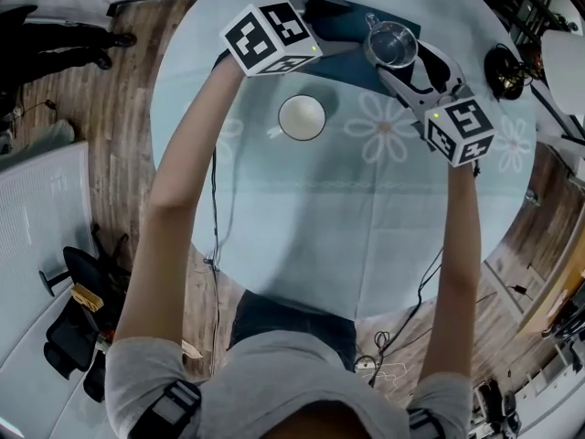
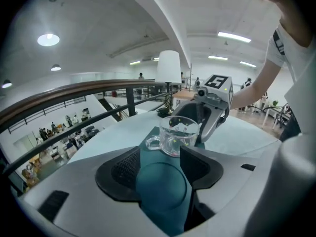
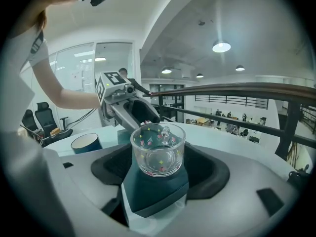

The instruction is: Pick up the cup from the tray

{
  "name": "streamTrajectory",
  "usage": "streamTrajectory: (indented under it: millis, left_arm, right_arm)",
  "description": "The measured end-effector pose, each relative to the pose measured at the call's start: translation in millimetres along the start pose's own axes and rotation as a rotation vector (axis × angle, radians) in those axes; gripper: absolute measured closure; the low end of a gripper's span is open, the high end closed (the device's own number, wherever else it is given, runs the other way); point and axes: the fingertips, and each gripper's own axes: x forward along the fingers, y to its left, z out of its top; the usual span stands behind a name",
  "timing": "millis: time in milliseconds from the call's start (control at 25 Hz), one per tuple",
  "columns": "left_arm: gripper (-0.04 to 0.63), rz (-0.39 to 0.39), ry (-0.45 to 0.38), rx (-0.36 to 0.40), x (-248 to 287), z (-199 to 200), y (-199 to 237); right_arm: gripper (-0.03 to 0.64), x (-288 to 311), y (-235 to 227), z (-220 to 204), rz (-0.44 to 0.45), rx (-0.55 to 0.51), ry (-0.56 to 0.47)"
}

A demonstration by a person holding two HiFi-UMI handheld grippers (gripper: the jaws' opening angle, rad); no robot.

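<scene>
Teal tray (image 1: 350, 69) at the far side of the round table (image 1: 366, 218) is where both bare arms reach, stretched forward from the person's body. The left arm (image 1: 183, 181) runs up to the tray's near left corner and the right arm (image 1: 462, 236) to its near right edge. Each gripper tips downward toward the tray.

The left gripper (image 1: 334, 21) has its jaws well apart and clamps nothing. Only the tray's surface shows between its pads, and the glass cup (image 1: 391, 46) stands just beyond its tips, handle turned to that gripper's left.

The right gripper (image 1: 409, 62) is closed round the cup. Its black pads sit against the glass on both sides, while the cup's base rests on the tray.

A blue cup (image 1: 302, 117) with a white inside stands on the cloth just in front of the tray, apart from both grippers.

Both hands are hidden under the marker cubes (image 1: 270, 37). The grippers cover part of the tray. I cannot tell whether the left tips touch the tray.
</scene>
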Motion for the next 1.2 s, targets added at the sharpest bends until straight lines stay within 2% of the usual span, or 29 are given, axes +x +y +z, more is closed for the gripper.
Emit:
streamTrajectory:
  millis: [120,240,400,480,600,720,800,960,1000,1080,1160,1200]
  left_arm:
    - [0.325,-0.045,0.037,0.1,7,8,8]
    - [0.297,-0.147,0.093,0.194,15,13,8]
    - [0.295,-0.335,0.165,0.196,24,8,-6]
    - [0.279,-0.384,0.187,0.187,29,5,-15]
    - [0.276,-0.37,0.172,0.162,30,3,-19]
    - [0.285,-0.347,0.153,0.151,21,-1,-25]
    - [0.327,-0.327,0.16,0.158,16,-8,-29]
    - [0.337,-0.223,0.15,0.185,20,-11,-25]
    - [0.357,-0.195,0.141,0.18,22,-9,-23]
    - [0.455,-0.142,0.136,0.176,25,-6,-19]
    - [0.519,-0.116,0.15,0.197,26,-8,-19]
    - [0.523,-0.112,0.156,0.206,26,-9,-20]
  right_arm:
    - [0.298,-1,0,0,0.007,0.001,-0.004]
    - [0.298,-2,-2,-1,0.014,0.002,-0.008]
    - [0.298,-2,-2,-1,0.045,-0.007,-0.017]
    - [0.298,-2,-2,0,0.058,-0.007,-0.025]
    - [0.298,-2,-2,0,0.054,-0.005,-0.032]
    - [0.298,-4,-5,-2,0.002,0.0,-0.039]
    - [0.298,-5,-8,-2,-0.016,0.036,-0.06]
    - [0.298,-2,-8,0,-0.013,0.056,-0.064]
    - [0.298,0,-8,1,-0.013,0.05,-0.056]
    - [0.298,4,-6,2,-0.016,0.034,-0.038]
    - [0.298,7,-5,2,-0.021,0.019,-0.025]
    - [0.298,9,-5,2,-0.022,0.014,-0.023]
